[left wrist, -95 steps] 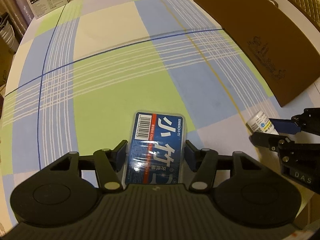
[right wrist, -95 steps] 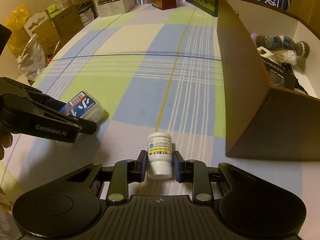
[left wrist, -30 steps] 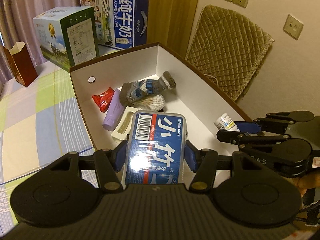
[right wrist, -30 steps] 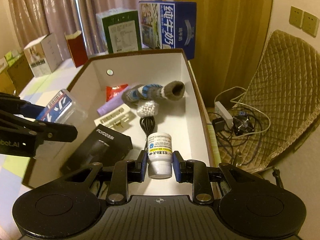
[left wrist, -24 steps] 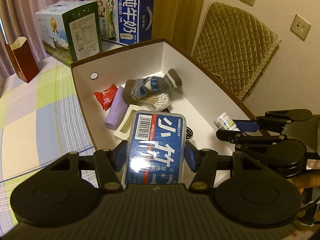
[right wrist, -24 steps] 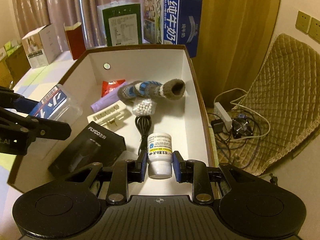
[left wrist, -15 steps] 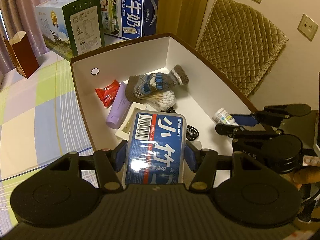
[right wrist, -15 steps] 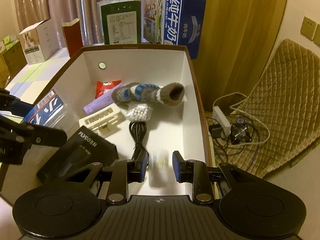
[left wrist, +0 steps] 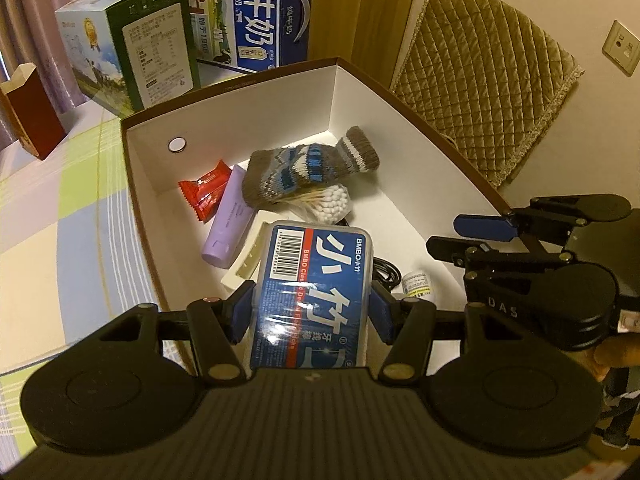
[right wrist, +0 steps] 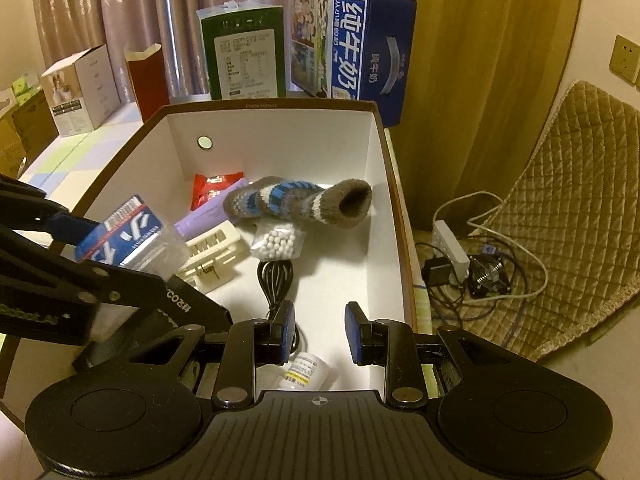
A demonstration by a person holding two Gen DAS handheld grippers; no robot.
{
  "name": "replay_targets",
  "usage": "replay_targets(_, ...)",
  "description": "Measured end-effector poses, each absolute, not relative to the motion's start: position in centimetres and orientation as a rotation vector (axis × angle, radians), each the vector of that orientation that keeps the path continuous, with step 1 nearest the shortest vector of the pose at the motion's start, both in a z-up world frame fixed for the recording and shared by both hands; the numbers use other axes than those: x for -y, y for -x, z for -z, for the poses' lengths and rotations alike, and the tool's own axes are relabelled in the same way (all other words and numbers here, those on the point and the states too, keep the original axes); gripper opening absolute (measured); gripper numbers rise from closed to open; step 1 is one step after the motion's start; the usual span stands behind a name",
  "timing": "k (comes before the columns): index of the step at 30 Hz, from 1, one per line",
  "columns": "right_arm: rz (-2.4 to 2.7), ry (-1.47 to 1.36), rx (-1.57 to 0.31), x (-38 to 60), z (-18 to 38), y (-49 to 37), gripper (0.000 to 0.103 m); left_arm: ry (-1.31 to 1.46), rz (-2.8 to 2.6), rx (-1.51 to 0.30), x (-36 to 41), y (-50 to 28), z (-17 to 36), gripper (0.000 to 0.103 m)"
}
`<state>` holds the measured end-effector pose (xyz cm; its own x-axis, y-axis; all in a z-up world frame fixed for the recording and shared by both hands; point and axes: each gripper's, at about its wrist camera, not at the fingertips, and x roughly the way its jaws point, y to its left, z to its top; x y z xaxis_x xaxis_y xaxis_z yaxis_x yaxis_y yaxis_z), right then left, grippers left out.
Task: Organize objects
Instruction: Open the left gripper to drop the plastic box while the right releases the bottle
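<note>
My left gripper (left wrist: 312, 296) is shut on a blue floss-pick case (left wrist: 316, 280), held over the near end of a brown box with white walls (left wrist: 280, 108). The case (right wrist: 128, 236) also shows at the left of the right wrist view. My right gripper (right wrist: 318, 320) stands open over the box with nothing between its pads. A small white pill bottle (right wrist: 306, 370) lies on its side on the box floor just below it. That bottle (left wrist: 416, 284) also shows in the left wrist view, under the right gripper (left wrist: 468, 238).
In the box lie a knitted sock (left wrist: 304, 172), cotton swabs (left wrist: 328, 200), a purple tube (left wrist: 230, 220), a red packet (left wrist: 204, 194), a cream tray (right wrist: 212, 252), a black cable (right wrist: 276, 280) and a black carton (right wrist: 180, 304). Milk cartons (right wrist: 352, 52) stand behind. Power strip (right wrist: 452, 246) on floor.
The pill bottle has left my right gripper and dropped onto the box floor. Both grippers have come lower and further over the box. The left still holds the case.
</note>
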<state>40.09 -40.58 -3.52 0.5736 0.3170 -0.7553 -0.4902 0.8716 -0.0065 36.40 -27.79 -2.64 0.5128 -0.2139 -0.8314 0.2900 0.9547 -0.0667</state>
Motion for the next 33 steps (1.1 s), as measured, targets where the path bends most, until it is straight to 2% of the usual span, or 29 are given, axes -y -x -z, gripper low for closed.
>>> replay_targets(20, -0.517, 0.175, -0.807, 42.1, 2.2, -40.5, 0.027, -0.114, 0.305, -1.012, 31.1, -41.1, 4.7, 0.057)
replay_targets(22, -0.527, 0.165, -0.808, 42.3, 2.1, -40.2, 0.031, -0.107, 0.304, -0.999, 31.0, -41.0, 4.4, 0.065)
replay_targets(25, -0.541, 0.161, -0.801, 42.3, 1.9, -39.8, 0.043, -0.107, 0.293, -0.984, 30.9, -40.9, 3.9, 0.073)
replay_targets(30, -0.557, 0.153, -0.796, 42.4, 1.6, -39.1, 0.06, -0.098, 0.269, -0.974, 30.3, -40.3, 3.2, 0.078)
replay_targets(33, -0.566, 0.146, -0.792, 42.4, 1.4, -38.6, 0.068, -0.094, 0.256, -0.971, 29.9, -39.6, 2.8, 0.085)
